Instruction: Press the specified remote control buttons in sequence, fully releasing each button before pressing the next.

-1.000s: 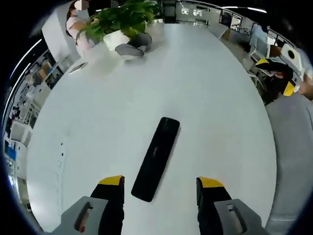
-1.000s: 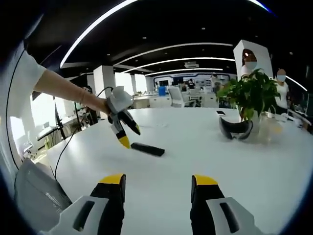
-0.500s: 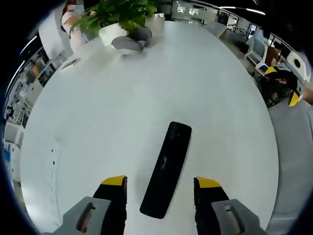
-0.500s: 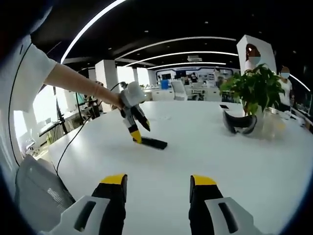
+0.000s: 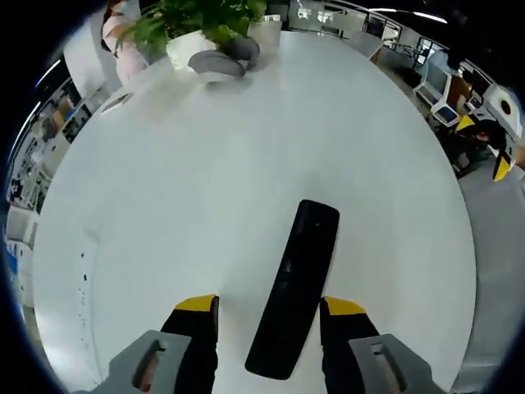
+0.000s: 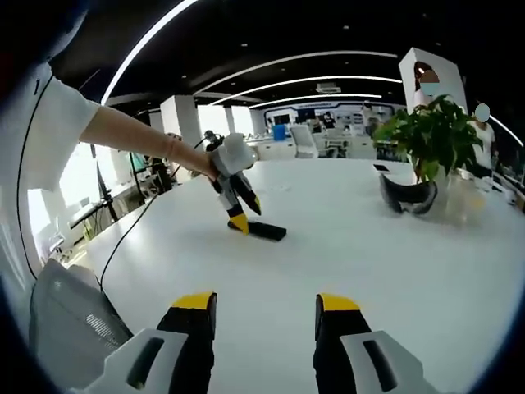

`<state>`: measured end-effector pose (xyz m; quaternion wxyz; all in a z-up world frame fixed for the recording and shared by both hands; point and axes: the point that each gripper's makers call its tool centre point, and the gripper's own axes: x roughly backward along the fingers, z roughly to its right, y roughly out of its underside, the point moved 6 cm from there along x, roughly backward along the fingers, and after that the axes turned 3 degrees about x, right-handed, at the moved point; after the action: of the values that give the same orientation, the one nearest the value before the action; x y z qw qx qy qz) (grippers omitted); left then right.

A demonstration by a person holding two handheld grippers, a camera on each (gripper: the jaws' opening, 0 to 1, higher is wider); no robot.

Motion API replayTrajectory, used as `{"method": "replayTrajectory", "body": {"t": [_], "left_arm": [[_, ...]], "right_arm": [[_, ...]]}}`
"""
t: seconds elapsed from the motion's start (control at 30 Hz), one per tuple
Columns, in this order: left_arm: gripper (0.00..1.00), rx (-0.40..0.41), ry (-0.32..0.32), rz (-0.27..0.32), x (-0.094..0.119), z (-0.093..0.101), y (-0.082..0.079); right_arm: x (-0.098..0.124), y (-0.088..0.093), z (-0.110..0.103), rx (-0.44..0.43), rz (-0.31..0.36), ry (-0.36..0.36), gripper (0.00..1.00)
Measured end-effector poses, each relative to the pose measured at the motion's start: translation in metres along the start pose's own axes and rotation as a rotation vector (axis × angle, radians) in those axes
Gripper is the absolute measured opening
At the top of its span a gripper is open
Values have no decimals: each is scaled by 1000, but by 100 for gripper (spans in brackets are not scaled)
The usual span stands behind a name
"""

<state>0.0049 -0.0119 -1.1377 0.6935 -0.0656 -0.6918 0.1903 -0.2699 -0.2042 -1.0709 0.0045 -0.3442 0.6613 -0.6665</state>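
nearby, both claws spread: left claw (image 5: 267, 305) straddles remote (image 5: 296, 285); plant (image 6: 433, 139) beyond.

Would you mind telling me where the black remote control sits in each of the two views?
Left gripper view: remote control lies lower centre, its near end between the open jaws.
Right gripper view: it lies left of centre, under the left gripper.
Shared landmark: the potted plant.
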Motion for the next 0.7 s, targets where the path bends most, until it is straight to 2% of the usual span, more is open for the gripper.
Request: {"method": "replayTrajectory", "body": {"t": [0.1, 0.2, 0.27, 0.3, 0.33, 0.37, 0.43, 0.63, 0.7], "left_arm": [[46, -29, 7, -9, -1, 0, -2], [43, -16, 6, -5, -1, -2, -2], [34, -14, 10, 2, 0, -2, -2], [25, -15, 11, 5, 1, -1, -1], [25, -48, -20, 9, 0, -4, -1], [25, -74, -14, 17, 2, -2, -2], [25, -30, -5, 7, 3, 1, 0], [24, -29, -7, 11, 3, 8, 3], [24, 35, -28, 16, 3, 14, 4]], "right_arm": [[0, 1, 0, 1, -5, 0, 46], [-1, 1, -1, 0, -13, -4, 46], [-1, 1, -1, 6, -18, -5, 45], [-1, 1, -1, 8, -19, -5, 45], [-1, 2, -1, 12, -23, -4, 45], [-1, 3, -1, 22, -30, -1, 44], [-1, 3, -1, 28, -38, 0, 43], [-1, 2, -2, 23, -28, -5, 44], [-1, 2, -3, 36, -33, -3, 44]]}}
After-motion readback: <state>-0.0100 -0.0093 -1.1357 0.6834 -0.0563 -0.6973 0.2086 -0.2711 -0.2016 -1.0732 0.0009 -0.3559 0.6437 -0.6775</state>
